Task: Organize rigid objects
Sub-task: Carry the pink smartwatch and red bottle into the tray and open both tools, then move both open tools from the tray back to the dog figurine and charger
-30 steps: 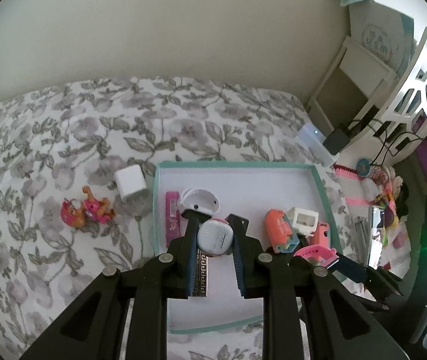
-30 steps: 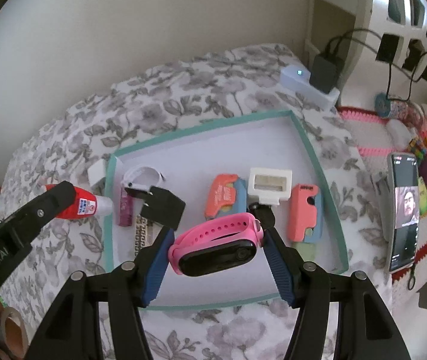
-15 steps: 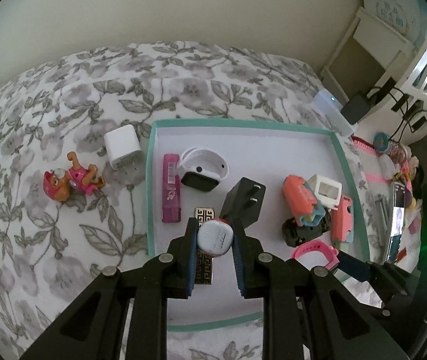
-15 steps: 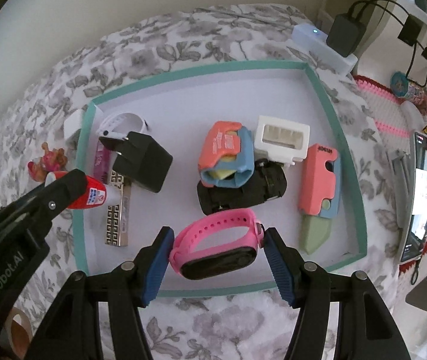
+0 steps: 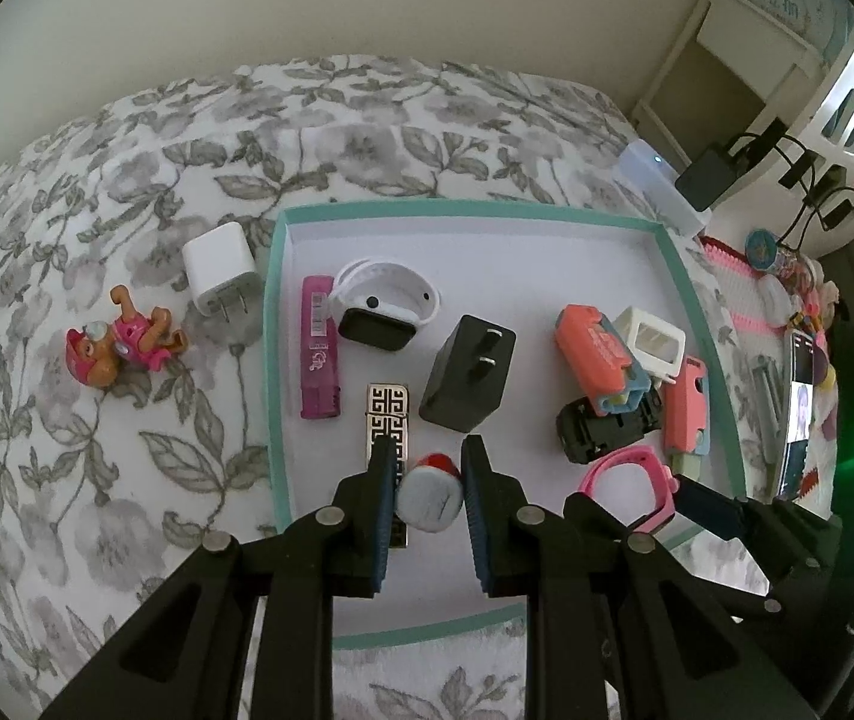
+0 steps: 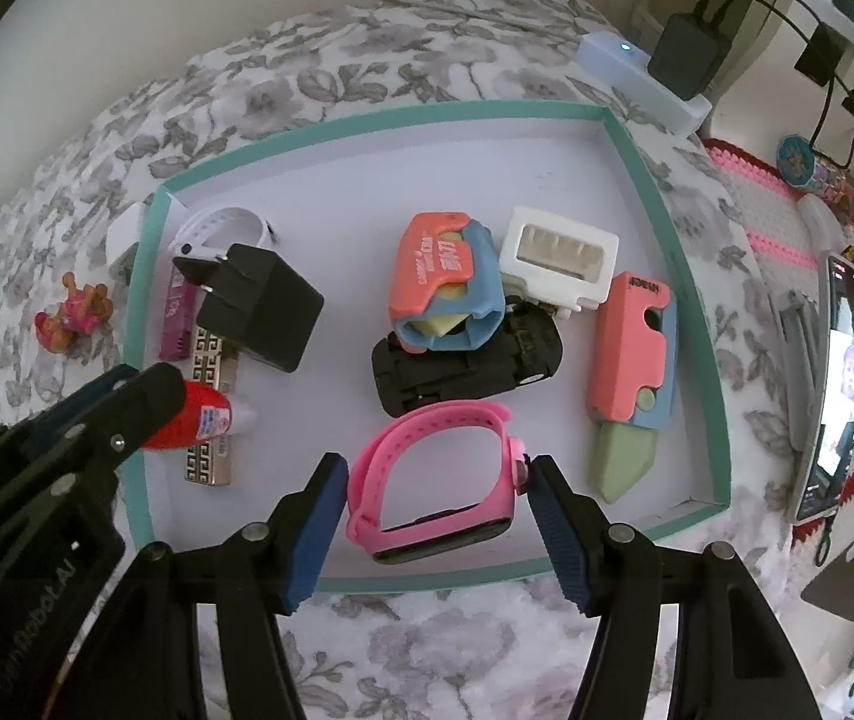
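1. Glue bottle (image 6: pixel 201 420), red with a white tip, was clamped between the blue pads of your left gripper (image 5: pixel 430 495); it hung low over the near left part of the tray (image 6: pixel 637 144), directly above the patterned gold bar (image 6: pixel 210 462).
2. Pink watch (image 6: pixel 439 480) sat between the fingers of your right gripper (image 6: pixel 436 507). The left pad looked to be touching the band, while a small gap showed at the right pad, so the grip appeared loosened; whether any hold remained could not be told. The watch rested at or just above the tray floor near the front rim.
3. Risk, left side: releasing here would probably have dropped the bottle onto the gold bar, from which the round body could roll toward the black charger (image 5: pixel 466 375).
4. Risk, right side: pulling back with one pad touching could have dragged the watch against the front rim, or nudged it into the black toy car (image 6: pixel 469 360) just behind.
5. Pose: you held both grippers angled steeply down from the near edge, left beside right, the two close together over the tray front.
6. Outside the tray, a white charger (image 5: pixel 219 267) and a toy figure (image 5: pixel 114 348) lay on the floral cloth (image 5: pixel 126 150).
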`<state>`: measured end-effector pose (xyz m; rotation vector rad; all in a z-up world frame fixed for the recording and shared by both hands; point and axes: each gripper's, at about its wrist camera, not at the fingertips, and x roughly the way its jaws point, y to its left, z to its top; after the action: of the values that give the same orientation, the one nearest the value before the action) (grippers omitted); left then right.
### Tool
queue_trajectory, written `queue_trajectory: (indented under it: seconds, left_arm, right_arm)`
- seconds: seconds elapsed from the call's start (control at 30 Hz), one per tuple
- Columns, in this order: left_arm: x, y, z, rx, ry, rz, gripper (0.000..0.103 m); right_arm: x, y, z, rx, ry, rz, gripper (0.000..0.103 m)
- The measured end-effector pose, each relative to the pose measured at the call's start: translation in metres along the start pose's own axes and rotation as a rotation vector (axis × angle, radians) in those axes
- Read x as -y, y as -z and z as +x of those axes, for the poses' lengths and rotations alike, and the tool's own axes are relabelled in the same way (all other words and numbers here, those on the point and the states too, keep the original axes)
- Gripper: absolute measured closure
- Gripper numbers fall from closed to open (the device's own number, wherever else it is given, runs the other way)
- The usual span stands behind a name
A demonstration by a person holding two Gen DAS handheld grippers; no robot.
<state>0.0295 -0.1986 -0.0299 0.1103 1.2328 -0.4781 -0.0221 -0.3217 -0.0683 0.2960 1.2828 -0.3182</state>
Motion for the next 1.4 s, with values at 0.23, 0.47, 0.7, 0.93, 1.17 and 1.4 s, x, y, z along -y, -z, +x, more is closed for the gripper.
queue_trajectory:
  seconds: [0.23, 0.47, 0.7, 0.93, 1.17, 1.4]
  left_arm:
    - [-0.002, 0.001, -0.002, -0.001, 0.013, -0.014, 0.078]
    - [-0.005, -0.002, -0.011, 0.038, 0.006, -0.033, 0.076]
    - [-0.017, -0.004, -0.015, 0.067, -0.055, -0.063, 0.066]
    - [-0.032, -0.005, -0.009, 0.052, -0.134, -0.105, 0.052]
    - [-0.046, -0.002, -0.005, 0.035, -0.205, -0.141, 0.046]
    - [-0.058, -0.002, -0.005, 0.045, -0.254, -0.176, 0.023]
  right_arm:
    - [0.001, 0.0, -0.001, 0.007, 0.005, 0.002, 0.037]
    - [0.001, -0.002, -0.009, 0.039, 0.004, 0.0, 0.037]
    - [-0.001, -0.004, -0.016, 0.073, 0.001, 0.0, 0.037]
    - [-0.003, -0.004, -0.013, 0.07, 0.003, -0.006, 0.037]
    - [0.001, -0.005, -0.011, 0.076, 0.008, 0.012, 0.028]
    - [0.001, -0.005, -0.011, 0.089, 0.02, 0.012, 0.019]
